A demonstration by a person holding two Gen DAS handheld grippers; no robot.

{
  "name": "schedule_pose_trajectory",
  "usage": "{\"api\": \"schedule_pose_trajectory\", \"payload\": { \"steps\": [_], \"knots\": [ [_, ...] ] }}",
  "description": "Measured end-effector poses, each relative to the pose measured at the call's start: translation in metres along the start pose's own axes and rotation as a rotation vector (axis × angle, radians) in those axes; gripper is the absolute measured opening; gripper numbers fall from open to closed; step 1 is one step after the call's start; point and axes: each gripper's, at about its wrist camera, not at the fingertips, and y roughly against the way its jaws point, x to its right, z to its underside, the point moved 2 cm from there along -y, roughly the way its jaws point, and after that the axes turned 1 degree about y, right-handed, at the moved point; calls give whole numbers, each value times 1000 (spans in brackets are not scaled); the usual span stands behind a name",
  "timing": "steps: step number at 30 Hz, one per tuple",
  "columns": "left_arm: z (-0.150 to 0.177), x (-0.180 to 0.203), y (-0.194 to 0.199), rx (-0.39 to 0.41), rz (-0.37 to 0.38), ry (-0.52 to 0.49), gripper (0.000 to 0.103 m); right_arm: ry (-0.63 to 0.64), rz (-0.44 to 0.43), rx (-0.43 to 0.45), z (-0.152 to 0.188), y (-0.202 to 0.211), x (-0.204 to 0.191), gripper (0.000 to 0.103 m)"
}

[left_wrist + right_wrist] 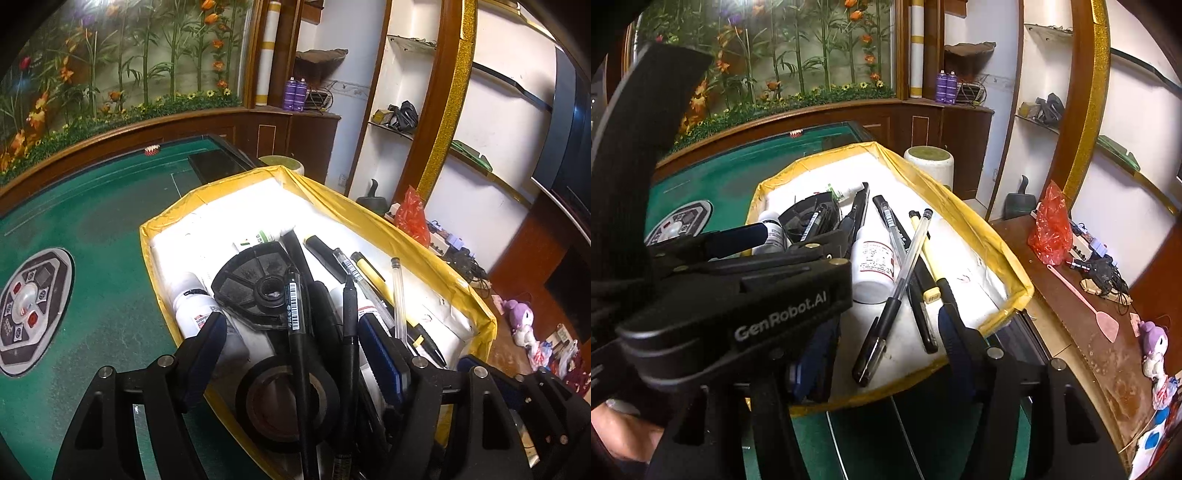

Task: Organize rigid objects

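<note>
While tilted down over box (369,218), L gripper (306,354) & R gripper (886,354) fingers spread, empty.

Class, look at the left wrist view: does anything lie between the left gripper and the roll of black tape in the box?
Yes. Two black pens lie across the tape roll, running between the open jaws of the left gripper, so they sit on top of it.

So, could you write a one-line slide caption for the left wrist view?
Open left gripper poised over a yellow-rimmed box holding pens, a tape roll and a white bottle on a green table.
</note>
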Motion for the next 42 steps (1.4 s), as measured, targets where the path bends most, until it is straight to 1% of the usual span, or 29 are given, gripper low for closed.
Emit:
{"api": "schedule_pose_trajectory", "payload": {
  "steps": [6,8,9,10,15,17,19,25,26,27,29,31,33,37,38,40,42],
  "knots": [
    [1,3,3,25,-30,-26,78,-18,-16,28,6,15,2,63],
    [1,3,3,34,-40,-29,78,-20,-14,34,8,19,3,70],
    [1,3,4,39,-47,-30,78,-24,4,29,10,20,4,78],
    [1,2,4,44,-55,-32,78,-31,14,29,11,21,5,79],
    [0,0,5,58,-73,-27,78,-121,-16,8,21,26,23,79],
    [0,-1,7,68,-81,-25,78,-156,-34,10,23,29,31,79],
    [0,-1,9,79,-90,-25,78,-180,-32,17,26,33,37,79],
    [1,-3,26,133,-115,-22,78,-194,-46,37,31,48,43,79],
    [2,-4,32,144,-121,-18,80,-193,-47,41,32,50,43,79],
    [3,-6,37,155,-122,-9,87,-190,-51,47,33,53,42,79],
    [7,-9,49,191,-124,9,95,-184,-60,54,33,56,41,79],
    [12,-13,61,227,-155,19,96,-175,-69,63,34,60,38,79],
    [19,-16,71,237,-161,23,100,-165,-74,70,33,63,35,79],
    [34,-23,90,269,-196,17,102,-135,-88,77,37,64,25,79],
    [38,-26,96,273,-216,5,102,-133,-94,77,38,64,23,79],
    [42,-28,101,274,-229,-22,102,-126,-118,76,40,62,18,79],
    [46,-31,104,257,-287,-71,102,-113,-126,71,42,60,13,79]
  ]
}}
